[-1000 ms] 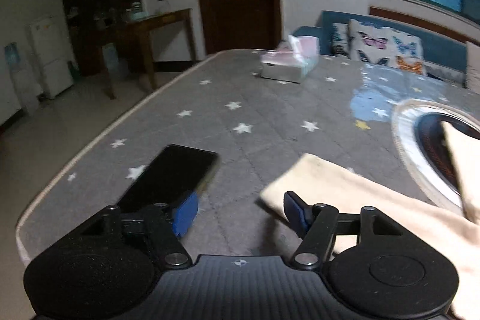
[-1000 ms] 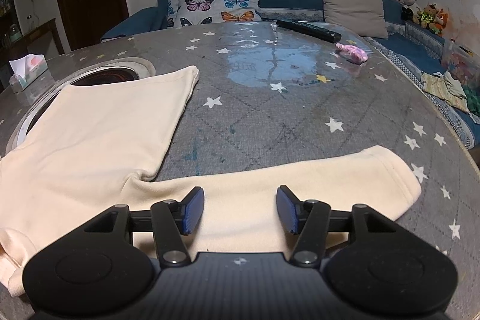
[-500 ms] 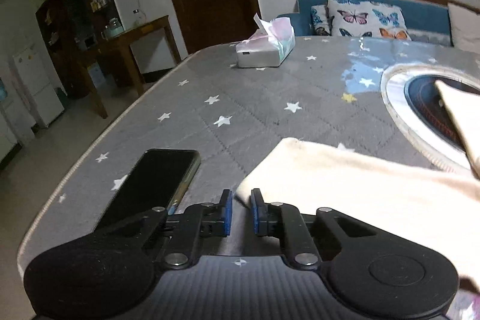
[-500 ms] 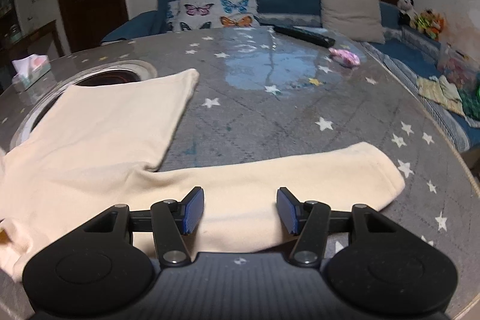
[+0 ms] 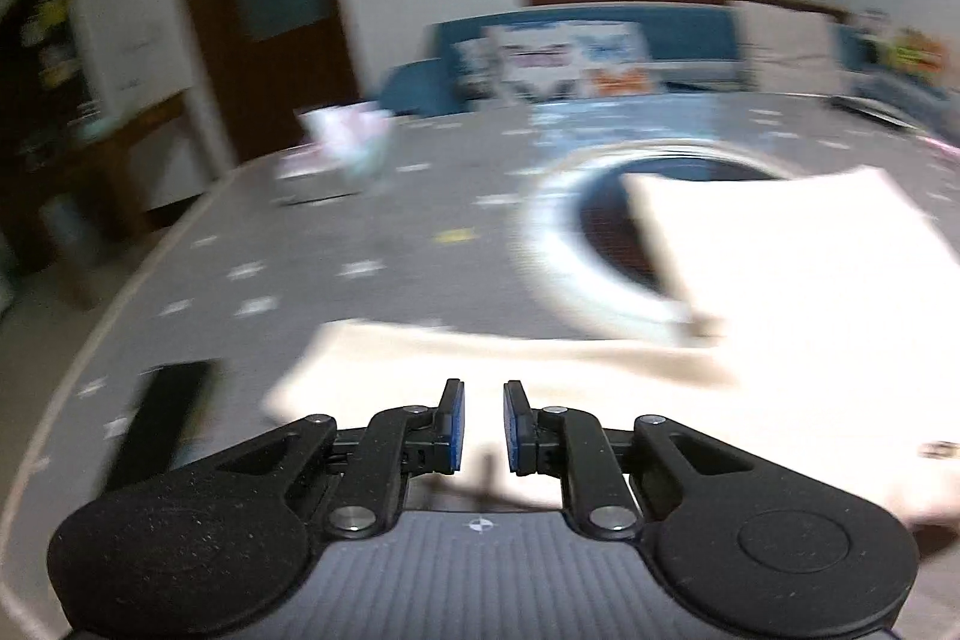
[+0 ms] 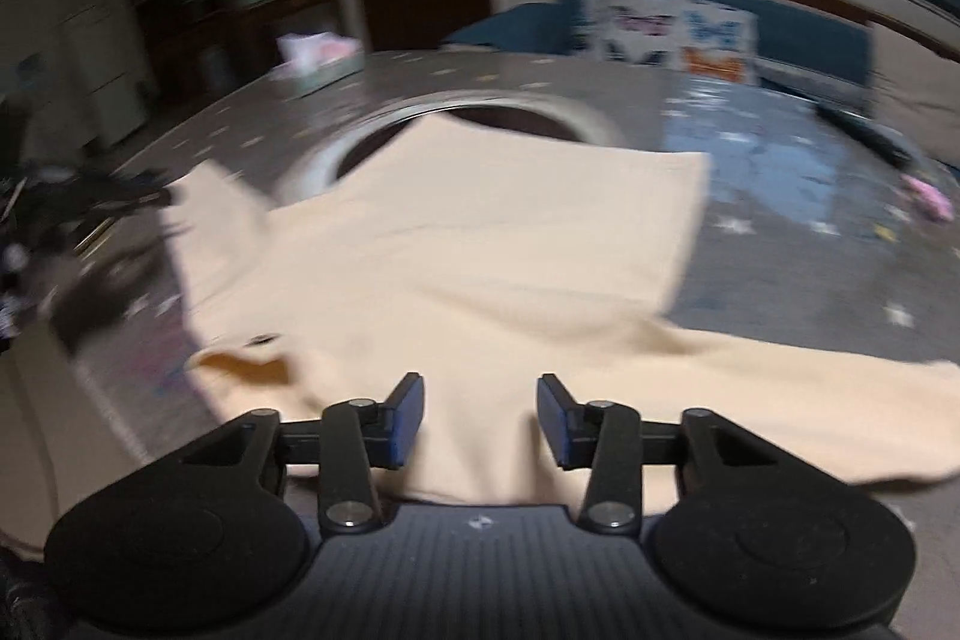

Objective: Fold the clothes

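Observation:
A cream long-sleeved top [image 6: 480,244] lies spread on the grey star-patterned table [image 6: 810,268]. In the left wrist view the top [image 5: 780,292] fills the right side, one sleeve running left. My left gripper [image 5: 483,427] hovers over that sleeve with its blue pads a narrow gap apart; the view is blurred and nothing shows between them. My right gripper [image 6: 480,418] is open and empty above the top near its collar, with the other sleeve [image 6: 810,400] stretching right.
A black phone [image 5: 159,418] lies at the table's left edge. A tissue box [image 5: 345,142] stands at the far left. A round inset burner [image 5: 612,220] sits mid-table, partly under the top. A remote [image 6: 864,133] and a pink item [image 6: 930,199] lie far right.
Both grippers have swung quickly, blurring the views. The left gripper, nearly shut half a second ago, has moved right over the sleeve and its jaws have parted slightly. The right gripper has turned left toward the collar.

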`<state>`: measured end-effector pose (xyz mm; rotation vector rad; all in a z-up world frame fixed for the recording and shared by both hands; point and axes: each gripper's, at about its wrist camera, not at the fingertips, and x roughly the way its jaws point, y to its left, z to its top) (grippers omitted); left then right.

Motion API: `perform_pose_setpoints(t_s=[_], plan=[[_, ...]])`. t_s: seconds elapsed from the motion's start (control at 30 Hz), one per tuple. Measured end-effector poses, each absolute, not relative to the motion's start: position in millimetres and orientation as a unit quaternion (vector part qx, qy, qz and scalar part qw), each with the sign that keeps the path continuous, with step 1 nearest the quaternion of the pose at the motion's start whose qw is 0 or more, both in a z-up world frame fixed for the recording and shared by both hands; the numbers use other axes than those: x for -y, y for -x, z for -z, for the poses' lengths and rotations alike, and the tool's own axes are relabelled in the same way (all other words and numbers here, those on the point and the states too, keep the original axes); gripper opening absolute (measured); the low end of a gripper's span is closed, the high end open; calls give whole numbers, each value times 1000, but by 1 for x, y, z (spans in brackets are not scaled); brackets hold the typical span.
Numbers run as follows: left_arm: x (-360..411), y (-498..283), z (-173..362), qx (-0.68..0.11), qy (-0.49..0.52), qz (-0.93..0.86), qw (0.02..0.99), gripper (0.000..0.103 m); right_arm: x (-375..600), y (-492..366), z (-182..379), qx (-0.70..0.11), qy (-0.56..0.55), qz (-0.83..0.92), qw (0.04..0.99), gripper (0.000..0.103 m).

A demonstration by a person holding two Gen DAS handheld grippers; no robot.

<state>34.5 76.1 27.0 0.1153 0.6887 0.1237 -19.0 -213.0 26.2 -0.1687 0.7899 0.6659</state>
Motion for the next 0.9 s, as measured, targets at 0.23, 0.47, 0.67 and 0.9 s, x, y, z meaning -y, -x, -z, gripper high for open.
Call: perform_pose_setpoints(t_s=[0.23,0.47,0.67,0.9], plan=[[-13,-25,-15,-327,-91,67,938,17,186,38,-11,-386,125,-353,843,31],[20,-18,-14,-302,-119,133,937,17,183,52,-19,-374,149,-364,840,31],[31,-33,-11,-309,-89,178,930,16,174,42,-21,-361,125,-368,848,30],[47,-11,7,-316,-119,253,907,12,175,50,-11,-379,137,-394,826,28]])
